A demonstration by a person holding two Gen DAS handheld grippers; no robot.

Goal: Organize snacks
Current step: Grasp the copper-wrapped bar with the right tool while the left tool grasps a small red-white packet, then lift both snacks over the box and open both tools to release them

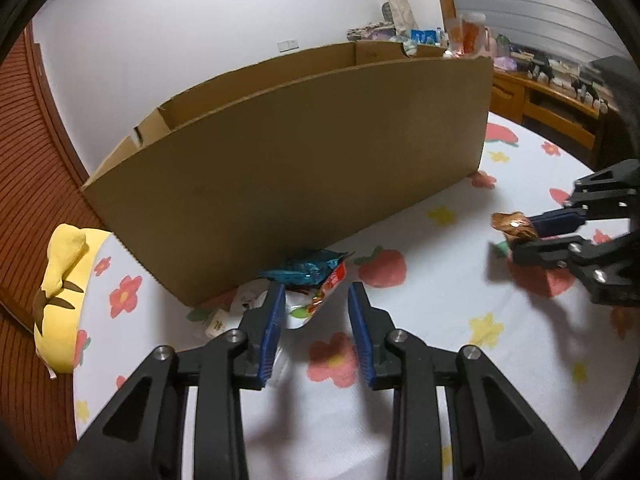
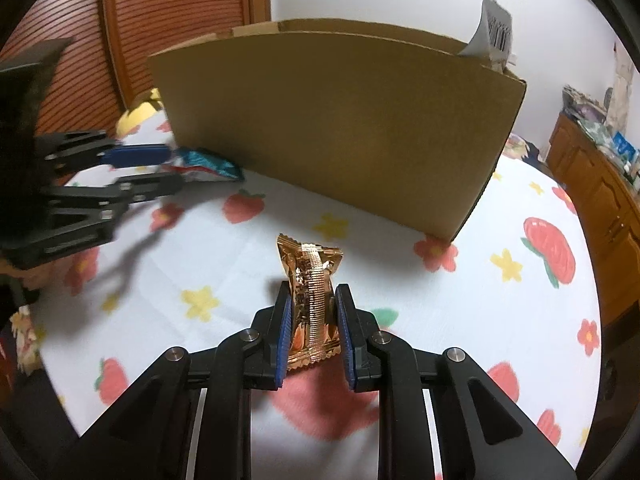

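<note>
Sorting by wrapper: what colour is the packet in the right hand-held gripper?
Shiny copper-gold foil packet, clearest in right wrist view.

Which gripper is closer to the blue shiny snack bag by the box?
The left. The left gripper has its fingers open right over the snack pile holding the blue bag. The right gripper is off to the side, shut on a gold snack packet.

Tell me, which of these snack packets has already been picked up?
The gold-brown foil packet, pinched between the right gripper. The teal packet and the red-and-white one lie by the cardboard box.
</note>
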